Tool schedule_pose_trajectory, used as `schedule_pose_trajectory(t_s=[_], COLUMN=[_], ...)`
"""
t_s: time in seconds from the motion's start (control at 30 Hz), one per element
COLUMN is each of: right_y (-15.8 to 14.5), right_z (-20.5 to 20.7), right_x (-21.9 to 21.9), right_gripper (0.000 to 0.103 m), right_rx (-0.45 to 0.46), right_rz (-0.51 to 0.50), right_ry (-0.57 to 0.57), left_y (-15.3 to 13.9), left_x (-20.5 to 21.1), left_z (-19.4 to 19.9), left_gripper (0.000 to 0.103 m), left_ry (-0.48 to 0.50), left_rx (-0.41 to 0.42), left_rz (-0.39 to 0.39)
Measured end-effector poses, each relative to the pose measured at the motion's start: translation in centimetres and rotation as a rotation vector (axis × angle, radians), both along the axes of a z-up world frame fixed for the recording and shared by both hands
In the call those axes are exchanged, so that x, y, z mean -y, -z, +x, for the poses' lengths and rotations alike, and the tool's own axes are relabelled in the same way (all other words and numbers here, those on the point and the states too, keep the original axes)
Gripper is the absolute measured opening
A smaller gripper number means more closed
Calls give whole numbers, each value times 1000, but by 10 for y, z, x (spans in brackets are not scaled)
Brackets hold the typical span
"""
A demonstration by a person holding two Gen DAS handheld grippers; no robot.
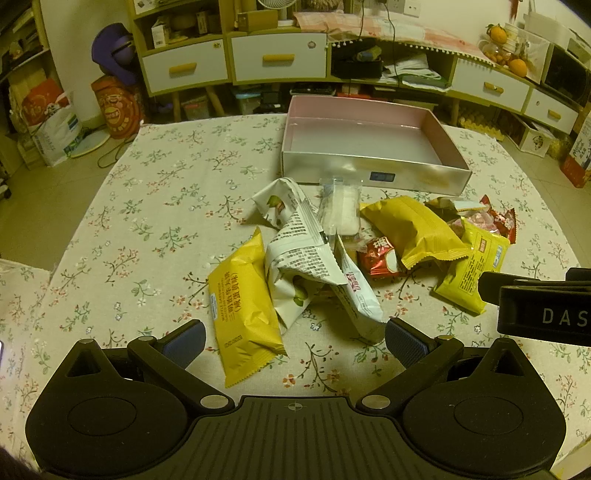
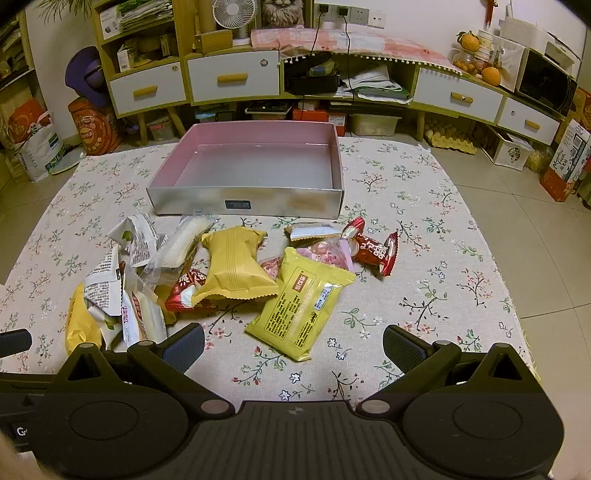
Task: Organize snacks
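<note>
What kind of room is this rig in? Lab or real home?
Most likely a lived-in home living room: a table under a floral cloth, cluttered drawer cabinets with a desk fan and oranges, and an egg tray on the tiled floor.

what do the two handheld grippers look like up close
Both look alike: a matte black plastic body with a ribbed centre plate bearing a small crosshair mark, two round black housings, and silver pivot pins. The left gripper and right gripper each carry dark blue textured pads on their jaws. White letters "DAS" mark the right gripper's side.
</note>
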State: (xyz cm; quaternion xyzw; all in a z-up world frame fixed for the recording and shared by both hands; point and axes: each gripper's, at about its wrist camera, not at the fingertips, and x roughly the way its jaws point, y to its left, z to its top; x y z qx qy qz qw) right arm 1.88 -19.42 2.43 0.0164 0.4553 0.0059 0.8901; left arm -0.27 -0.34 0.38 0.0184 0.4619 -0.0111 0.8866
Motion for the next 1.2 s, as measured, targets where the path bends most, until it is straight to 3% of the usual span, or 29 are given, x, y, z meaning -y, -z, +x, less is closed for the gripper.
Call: schedule_pose_trajectory(t_s=[1.2], right_y=[-3], right_z=[0], right_x=[1], right_gripper=[77], right_rx=[4], right_rz=[-8], right_ry=[7], left_y=[-4], left_x=[-3], left_z=[2], left_gripper=[103], left_ry=[-5], left_rx=[12], left_rz=[4])
